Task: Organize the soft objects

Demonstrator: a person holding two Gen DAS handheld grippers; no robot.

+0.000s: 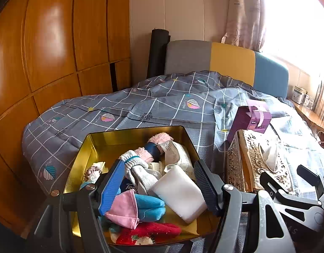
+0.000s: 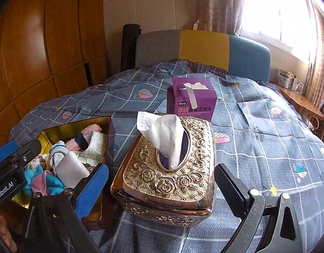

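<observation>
Spread wide over the gold tin [image 1: 92, 145], the left gripper [image 1: 159, 187] holds nothing; its blue pad and black ribbed pad flank a white folded cloth [image 1: 180, 194], a pink face mask [image 1: 125, 209] and a blue plush piece [image 1: 150, 207]. A red fuzzy sock [image 1: 149, 233] lies at the tin's near edge, and a grey-white sock with a blue band [image 1: 133, 162] sits further in; only the left wrist view shows the red sock.

The right gripper [image 2: 159, 191] is also open wide and empty, its fingers either side of the gold embossed tissue box [image 2: 168, 168], from which a white tissue [image 2: 162, 132] stands up. The right view reads the purple carton [image 2: 192, 99] head-on behind the tissue box, while the left view catches only its corner. Everything rests on the grey checked bedspread [image 2: 256, 126], with the tin just left of the tissue box.
</observation>
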